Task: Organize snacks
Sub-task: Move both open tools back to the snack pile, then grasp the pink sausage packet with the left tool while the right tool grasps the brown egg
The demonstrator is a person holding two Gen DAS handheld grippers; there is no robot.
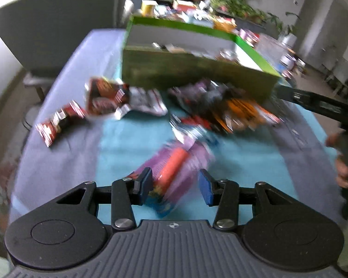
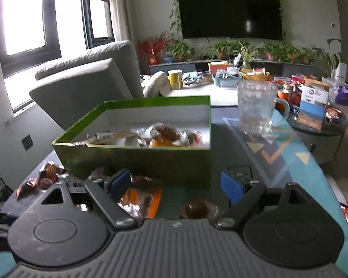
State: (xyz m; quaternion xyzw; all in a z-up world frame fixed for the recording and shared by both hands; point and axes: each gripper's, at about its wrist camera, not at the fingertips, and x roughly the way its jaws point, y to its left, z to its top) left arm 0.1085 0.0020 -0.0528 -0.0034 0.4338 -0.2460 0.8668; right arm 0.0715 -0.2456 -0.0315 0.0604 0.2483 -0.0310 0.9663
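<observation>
left gripper [image 1: 175,186] | black linkages, silver screws | blue pads [image 1: 206,191] | ribbed grey body

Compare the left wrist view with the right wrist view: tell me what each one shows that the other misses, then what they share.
Only the left wrist view shows the purple snack packet between the open left gripper fingers, the red packet off to the left, and a hand holding the other gripper.

Only the right wrist view shows the glass mug beyond the box, the wall screen, the window, and the open right gripper.

Both show the green box holding snacks, the orange packet in front of it, and the grey sofa.
</observation>
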